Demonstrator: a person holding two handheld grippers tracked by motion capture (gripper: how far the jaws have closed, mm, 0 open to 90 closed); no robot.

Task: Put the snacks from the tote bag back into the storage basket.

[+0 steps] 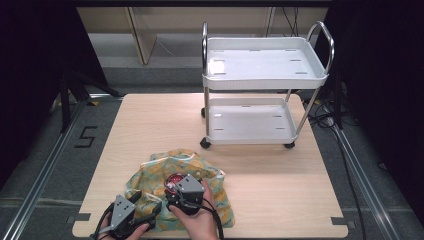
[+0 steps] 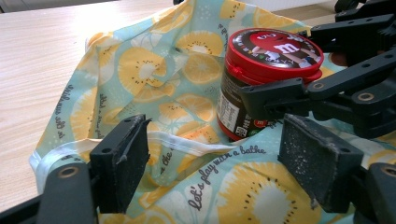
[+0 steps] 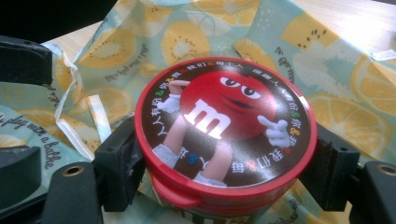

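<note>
Right tool (image 3: 224, 172): clamped on red-lidded M&M's jar (image 3: 224, 135), upright on lemon-print cloth (image 2: 154, 93) at table's (image 1: 260, 175) near edge. Left tool (image 2: 215, 163): jaws spread wide, nothing between them, over cloth beside jar.

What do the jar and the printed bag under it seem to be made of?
Jar: likely plastic, glossy; its red lid reflects light and carries a printed label. Bag: probably thin coated fabric or plastic sheet with a slight sheen; it creases softly, and the lemon print shows no clear weave.
</note>
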